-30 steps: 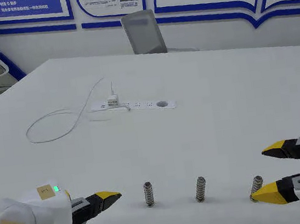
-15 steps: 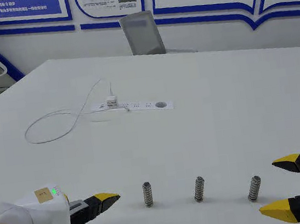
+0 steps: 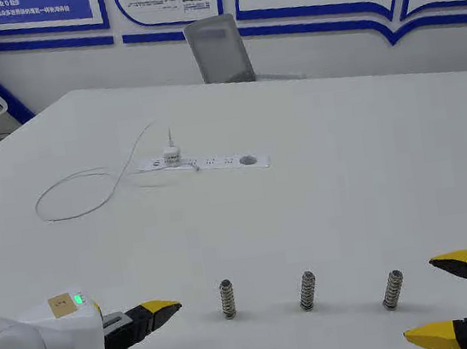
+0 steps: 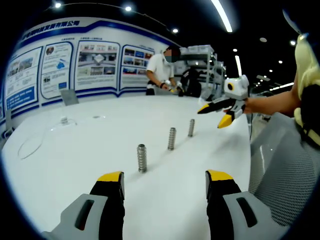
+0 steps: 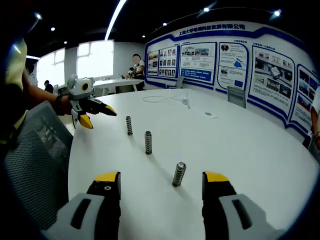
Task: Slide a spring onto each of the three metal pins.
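Note:
Three pins stand upright in a row on the white table, each with a spring on it: left spring (image 3: 227, 298), middle spring (image 3: 307, 290), right spring (image 3: 392, 289). In the left gripper view the nearest spring (image 4: 142, 158) stands ahead of the yellow-tipped jaws. My left gripper (image 3: 189, 339) is open at the lower left, holding nothing. My right gripper (image 3: 444, 299) is open at the lower right, a little to the right of the right spring (image 5: 178, 174), apart from it and holding nothing.
A white power strip (image 3: 206, 162) with a plugged charger and a looping cable (image 3: 73, 196) lies mid-table. Grey chairs (image 3: 219, 49) stand behind the table's far edge. A person (image 4: 161, 75) stands at the far side in the left gripper view.
My right gripper has drawn back to the right and down, away from the right spring, which now stands upright instead of tilted. The left gripper has barely moved.

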